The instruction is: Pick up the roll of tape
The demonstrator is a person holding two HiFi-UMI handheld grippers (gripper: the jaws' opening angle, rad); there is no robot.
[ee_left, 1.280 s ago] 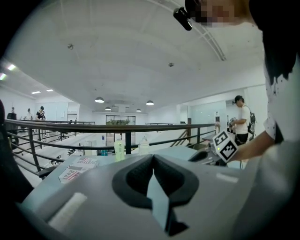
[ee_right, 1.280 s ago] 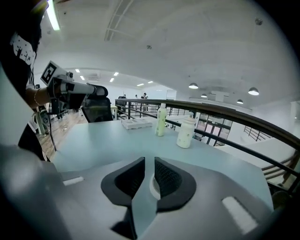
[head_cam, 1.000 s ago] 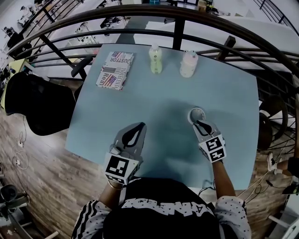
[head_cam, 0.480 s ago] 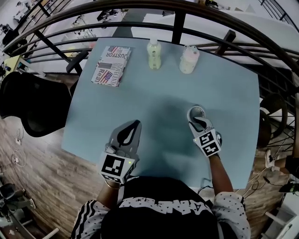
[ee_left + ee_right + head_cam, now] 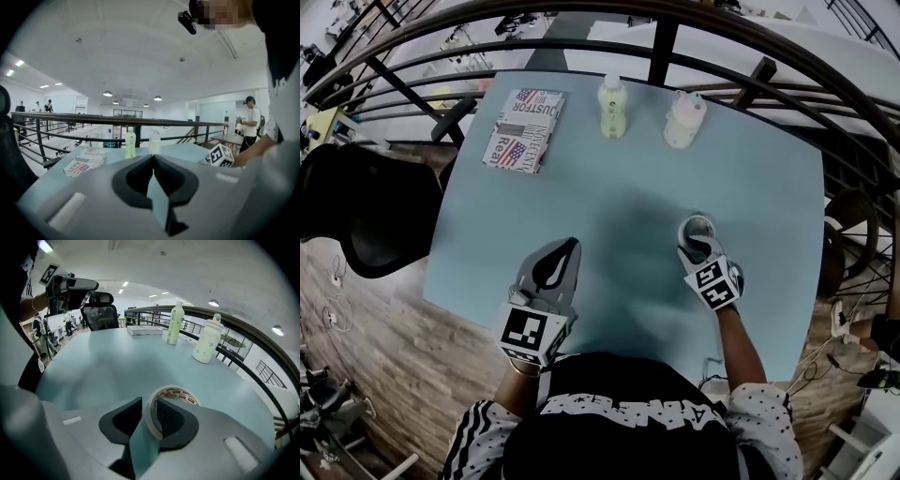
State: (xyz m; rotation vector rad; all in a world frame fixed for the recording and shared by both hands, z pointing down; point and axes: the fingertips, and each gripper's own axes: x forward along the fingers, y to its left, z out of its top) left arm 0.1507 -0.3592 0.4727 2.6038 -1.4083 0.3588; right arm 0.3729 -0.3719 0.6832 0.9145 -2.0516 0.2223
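Observation:
The roll of tape (image 5: pixel 697 226) lies flat on the light blue table (image 5: pixel 581 197), right of centre; it is a whitish ring with red print (image 5: pixel 180 394). My right gripper (image 5: pixel 698 246) points steeply down at it. Its jaws have just been opening and now straddle the roll's near wall, one fingertip inside the ring and the other outside (image 5: pixel 149 408). The pads do not clamp the wall. My left gripper (image 5: pixel 565 246) hovers over the table's near left part, shut and empty (image 5: pixel 153 157).
A printed booklet (image 5: pixel 523 129) lies at the far left of the table. A pale green bottle (image 5: pixel 612 106) and a white bottle (image 5: pixel 682 120) stand by the far edge. A dark railing (image 5: pixel 656 37) curves behind, and a black chair (image 5: pixel 366 211) stands left.
My right gripper has sunk onto the roll of tape and its jaws have spread around the roll's wall. The left gripper has shifted only slightly.

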